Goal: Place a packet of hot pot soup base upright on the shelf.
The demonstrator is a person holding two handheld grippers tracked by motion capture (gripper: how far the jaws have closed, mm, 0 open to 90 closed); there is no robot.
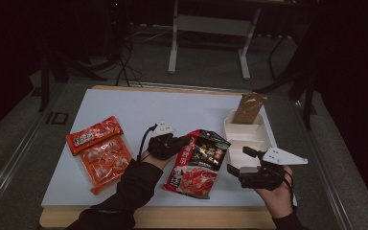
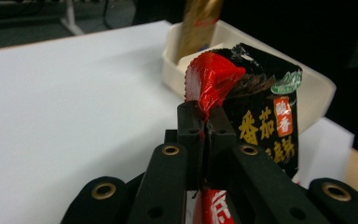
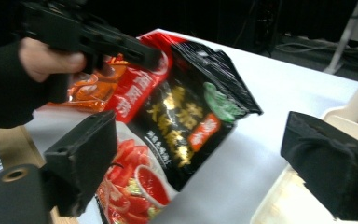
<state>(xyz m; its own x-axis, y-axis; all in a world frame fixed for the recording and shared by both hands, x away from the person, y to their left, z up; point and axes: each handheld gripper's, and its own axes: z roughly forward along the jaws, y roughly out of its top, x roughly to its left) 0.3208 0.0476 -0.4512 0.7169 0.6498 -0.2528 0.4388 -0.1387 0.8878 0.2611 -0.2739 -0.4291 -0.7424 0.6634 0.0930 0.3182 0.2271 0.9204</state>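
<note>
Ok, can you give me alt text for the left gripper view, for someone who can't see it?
The left gripper has its two black jaws shut on the red edge of a black-and-red food packet with yellow lettering, held above a white table. Behind the packet sits a cream tray with a brown pouch standing in it.

Soup-base pouch [image 1: 199, 163] between snack packets [image 1: 100, 151] left, tray [image 1: 249, 139] right.

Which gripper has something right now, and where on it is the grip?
The left gripper is shut on the black-and-red packet, pinching its red upper-left edge. The right gripper is open and holds nothing.
</note>
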